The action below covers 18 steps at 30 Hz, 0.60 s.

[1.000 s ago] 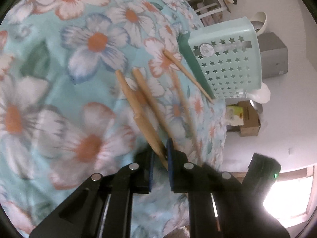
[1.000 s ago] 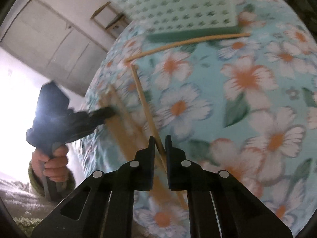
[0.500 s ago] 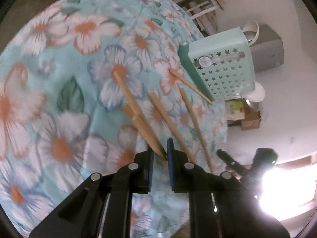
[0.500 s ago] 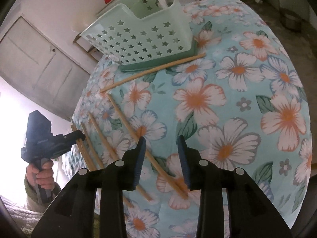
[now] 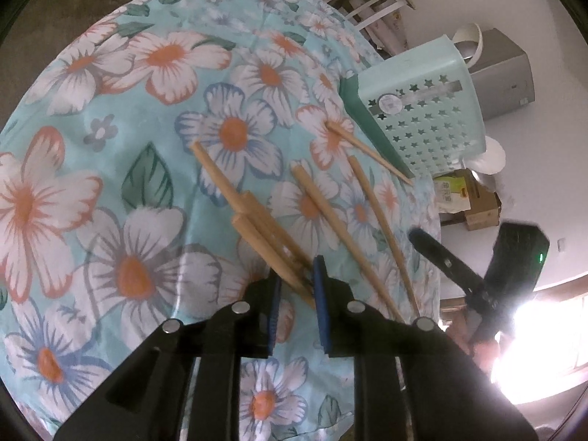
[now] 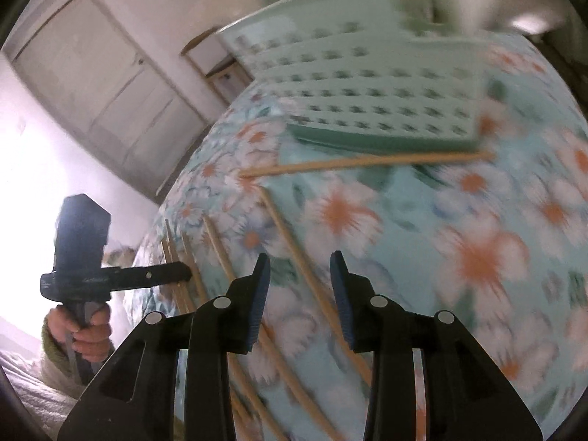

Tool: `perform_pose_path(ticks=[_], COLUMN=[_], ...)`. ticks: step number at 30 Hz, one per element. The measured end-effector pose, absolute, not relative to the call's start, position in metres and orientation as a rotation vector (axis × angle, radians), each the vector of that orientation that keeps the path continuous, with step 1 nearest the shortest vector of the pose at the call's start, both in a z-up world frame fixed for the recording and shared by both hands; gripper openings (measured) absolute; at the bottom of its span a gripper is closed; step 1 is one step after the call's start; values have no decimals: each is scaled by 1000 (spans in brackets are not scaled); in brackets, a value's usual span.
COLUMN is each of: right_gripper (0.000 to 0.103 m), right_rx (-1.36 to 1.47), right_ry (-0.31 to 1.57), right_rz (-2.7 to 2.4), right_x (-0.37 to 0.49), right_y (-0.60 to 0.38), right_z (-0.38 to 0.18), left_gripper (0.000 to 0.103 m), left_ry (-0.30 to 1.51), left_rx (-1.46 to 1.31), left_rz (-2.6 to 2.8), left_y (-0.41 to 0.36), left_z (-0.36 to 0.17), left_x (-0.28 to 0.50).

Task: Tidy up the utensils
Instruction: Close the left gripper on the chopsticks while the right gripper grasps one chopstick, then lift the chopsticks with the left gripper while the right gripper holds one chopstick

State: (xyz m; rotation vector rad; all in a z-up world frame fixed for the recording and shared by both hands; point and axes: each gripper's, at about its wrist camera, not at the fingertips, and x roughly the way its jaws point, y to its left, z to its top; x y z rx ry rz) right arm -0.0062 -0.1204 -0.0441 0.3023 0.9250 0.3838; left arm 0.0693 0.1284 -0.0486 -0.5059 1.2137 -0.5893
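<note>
As you stand now: no chopstick has reached the basket; all six in view lie on the cloth [image 5: 110,183].
Left gripper [image 5: 296,283]: your jaws have just been opening and stand slightly apart. The near ends of three chopsticks lie between them, but the pads do not look pressed on.
Bundle [image 5: 257,220]: those three chopsticks lie side by side, touching, on the cloth and pointing away from you. By the look of it they are gathered but not carried.
Right gripper [image 6: 299,268]: your jaws have just been opening and are spread, pinching nothing. One chopstick runs along the cloth beneath the gap, untouched.
Pair [image 5: 341,235]: two more chopsticks lie just past the bundle, near each other but not touching, roughly parallel to it.
Lone chopstick [image 5: 367,150]: it lies farthest off, close along the basket's foot and apart from the rest.
Basket [image 5: 422,117]: it stands at the far edge of the cloth. The right view is blurred, so you cannot tell what is in it.
Done: at most a partial gathering into one bundle.
Left: re-grip the bundle, collect the pair and the lone chopstick, and put all six in the basket, if that is where they belong.
</note>
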Motion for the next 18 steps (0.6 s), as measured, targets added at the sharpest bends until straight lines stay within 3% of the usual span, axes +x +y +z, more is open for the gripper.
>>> perform_pose_path(ticks=[4, 7, 10, 18], right_gripper=[32, 12, 4, 4], right_rx=[146, 53, 26, 172], right_ry=[946, 961, 953, 961], right_rz=[373, 354, 343, 257], right_x=[21, 27, 24, -7], right_y=[-84, -70, -68, -124], right_z=[-51, -61, -62, -56], left_gripper=[23, 28, 33, 34], left_ry=[1207, 1201, 1183, 1143], left_rx=[-510, -503, -492, -542], left_rz=[-594, -601, -596, -556], left_y=[125, 126, 128, 143], left_z=[-49, -47, -44, -39], left_x=[68, 67, 66, 70])
